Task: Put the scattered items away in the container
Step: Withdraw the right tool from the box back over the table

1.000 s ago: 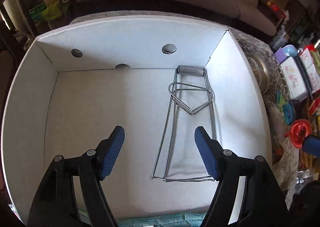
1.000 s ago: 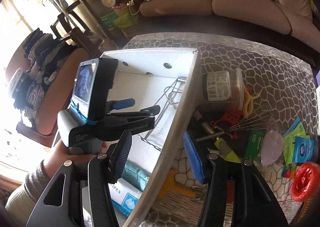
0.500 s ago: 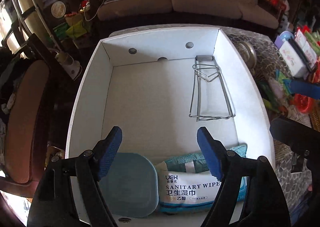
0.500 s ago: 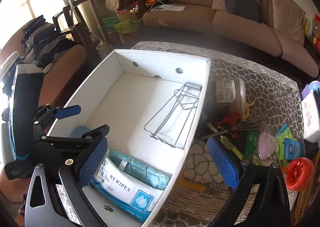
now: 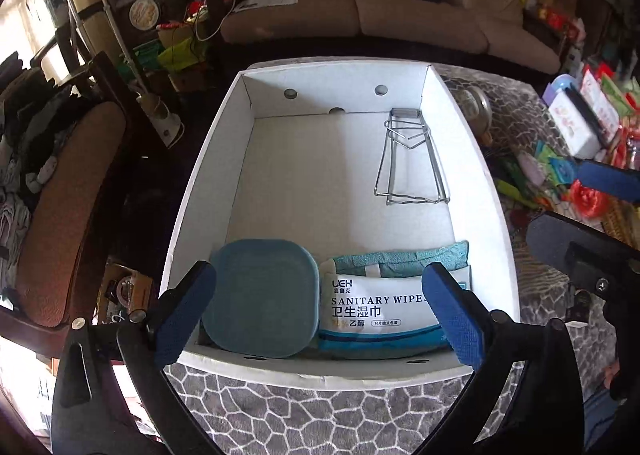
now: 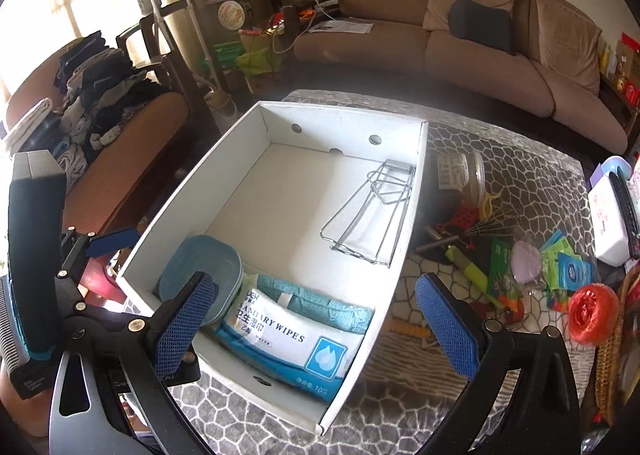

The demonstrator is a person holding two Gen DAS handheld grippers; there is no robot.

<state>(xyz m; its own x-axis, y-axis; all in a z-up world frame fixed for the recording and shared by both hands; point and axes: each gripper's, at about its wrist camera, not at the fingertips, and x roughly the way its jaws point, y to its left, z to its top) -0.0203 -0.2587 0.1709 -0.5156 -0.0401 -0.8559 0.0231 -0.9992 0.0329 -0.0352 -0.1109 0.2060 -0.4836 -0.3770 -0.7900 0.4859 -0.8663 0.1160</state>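
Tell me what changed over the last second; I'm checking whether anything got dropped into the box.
Both grippers pulled back from the white box: the left gripper rose out of it, the right gripper backed off its wall. Both jaws stayed open and empty. The wire rack, wipes pack and blue lid show no shift.

**Box part-filled, jaws spread above its near end**

The right gripper (image 6: 316, 321) hangs wide apart, empty. Between its jaws lies the white cardboard box (image 6: 404, 223) holding a sanitary wipes pack (image 6: 280, 339), blue lid (image 6: 200, 275) and wire rack (image 6: 372, 211). Beyond the right jaw: scattered sachets (image 6: 570, 267), red twine (image 6: 592, 313).
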